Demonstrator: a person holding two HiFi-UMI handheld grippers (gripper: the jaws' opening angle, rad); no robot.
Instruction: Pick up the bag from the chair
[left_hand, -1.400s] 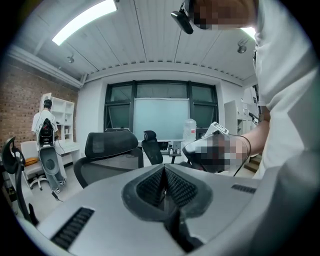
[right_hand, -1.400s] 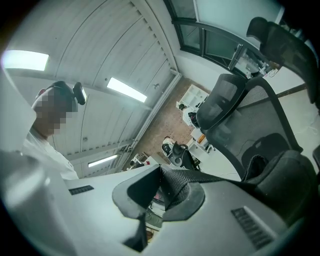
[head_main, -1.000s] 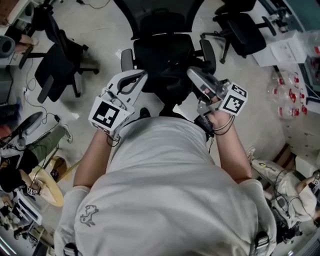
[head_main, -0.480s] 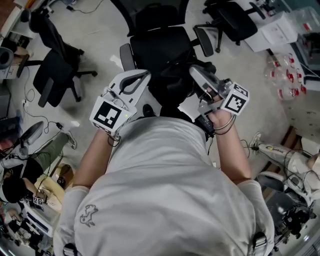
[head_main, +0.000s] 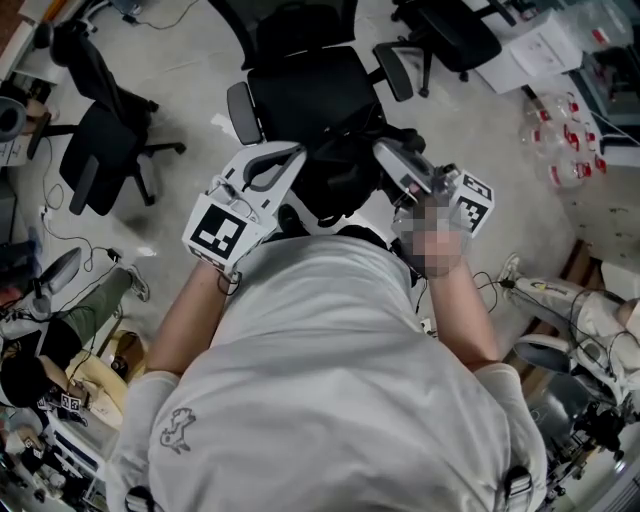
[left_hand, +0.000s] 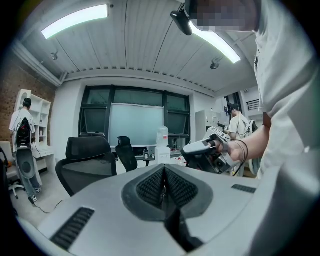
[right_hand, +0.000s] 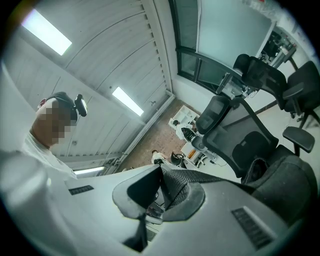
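right gripper view | bag strap (right_hand: 199, 176) between right gripper (right_hand: 162, 186) jaws | left gripper (left_hand: 163, 187) closed empty

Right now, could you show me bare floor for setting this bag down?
Bare floor lies between the middle chair and the left chair; another patch right of it, before the bottles. Crowded: seated person lower left, gear lower right.

Place: an office that doubles as a robotics lab, by what I see around me.
Seating: the black office chair (head_main: 320, 95) in front of me is my landmark. A second swivel chair (head_main: 105, 150) stands to its left and a third (head_main: 455, 35) to its right.
Floor: loose cables (head_main: 60, 215) trail left of the office chair.
Stock: white boxes (head_main: 540, 55) and clear bottles (head_main: 560, 150) lie to its right.
Shell: a wide dark-framed window (right_hand: 225, 35) beyond it, strip lights (left_hand: 75, 20) on the ceiling.
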